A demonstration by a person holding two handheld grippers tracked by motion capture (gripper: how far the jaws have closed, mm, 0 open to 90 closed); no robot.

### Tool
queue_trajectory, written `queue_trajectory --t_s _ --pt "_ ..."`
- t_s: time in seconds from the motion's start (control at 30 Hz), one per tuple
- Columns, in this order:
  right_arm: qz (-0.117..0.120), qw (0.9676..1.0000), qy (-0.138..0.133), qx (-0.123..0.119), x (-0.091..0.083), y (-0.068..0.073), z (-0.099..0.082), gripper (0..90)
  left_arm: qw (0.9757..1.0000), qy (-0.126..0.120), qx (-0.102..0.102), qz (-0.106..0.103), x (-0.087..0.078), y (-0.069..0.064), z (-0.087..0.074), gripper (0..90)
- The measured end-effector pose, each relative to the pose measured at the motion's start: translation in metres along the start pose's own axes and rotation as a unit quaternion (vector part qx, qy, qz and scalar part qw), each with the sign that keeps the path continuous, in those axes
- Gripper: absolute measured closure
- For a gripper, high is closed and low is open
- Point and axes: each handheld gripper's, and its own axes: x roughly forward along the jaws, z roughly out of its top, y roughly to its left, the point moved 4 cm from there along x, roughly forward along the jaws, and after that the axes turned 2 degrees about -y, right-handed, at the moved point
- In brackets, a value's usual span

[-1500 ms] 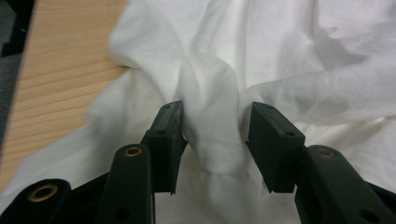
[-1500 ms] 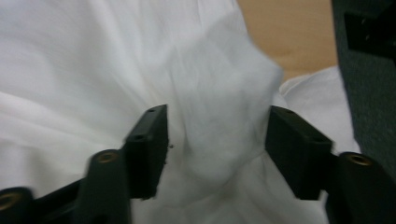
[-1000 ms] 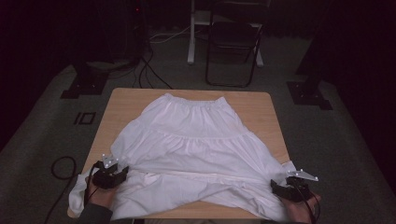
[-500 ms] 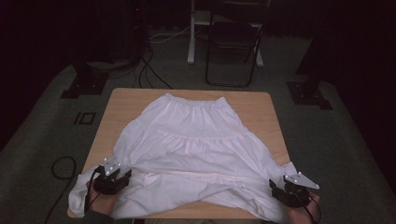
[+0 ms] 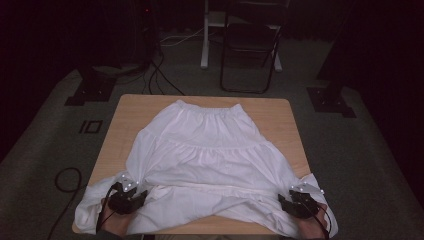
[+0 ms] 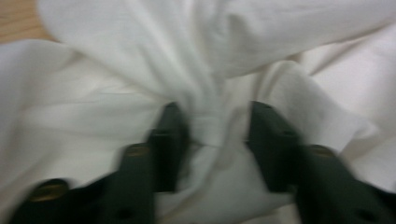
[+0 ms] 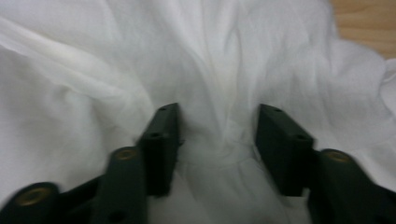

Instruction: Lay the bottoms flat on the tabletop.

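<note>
The white skirt (image 5: pixel 210 150) lay flat on the bench (image 5: pixel 125 112), its hem bunched between both tongs. The left tongs (image 5: pixel 131 192) and right tongs (image 5: pixel 292 200) had just been closing, jaws still apart around gathered folds, not yet pinching.

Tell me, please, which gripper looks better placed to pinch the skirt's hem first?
Left, probably: the left gripper has a bunched fold of the white skirt nearly filling its closing jaws, while the right gripper brackets flatter cloth with more slack.
</note>
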Motion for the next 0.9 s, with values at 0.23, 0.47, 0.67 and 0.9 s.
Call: queue_trajectory --t_s 0.23,0.47,0.67,0.9 --pt "0.007 0.9996 0.025 -0.012 -0.013 0.001 -0.009 83.9 0.9997 0.012 0.013 0.018 -0.007 0.005 -0.006 83.3" --pt "0.022 0.9986 0.047 -0.013 -0.031 -0.001 -0.025 84.1 0.9994 0.023 0.023 0.012 -0.019 0.0 -0.018 83.5" --pt "-0.001 0.9987 0.048 0.017 -0.049 -0.018 -0.044 84.1 0.9986 0.034 0.036 -0.019 -0.035 -0.015 -0.033 83.3" --pt "-0.008 0.9999 0.009 -0.002 -0.048 -0.014 -0.036 53.0 0.9983 -0.032 0.002 -0.049 -0.04 -0.012 -0.015 64.1"
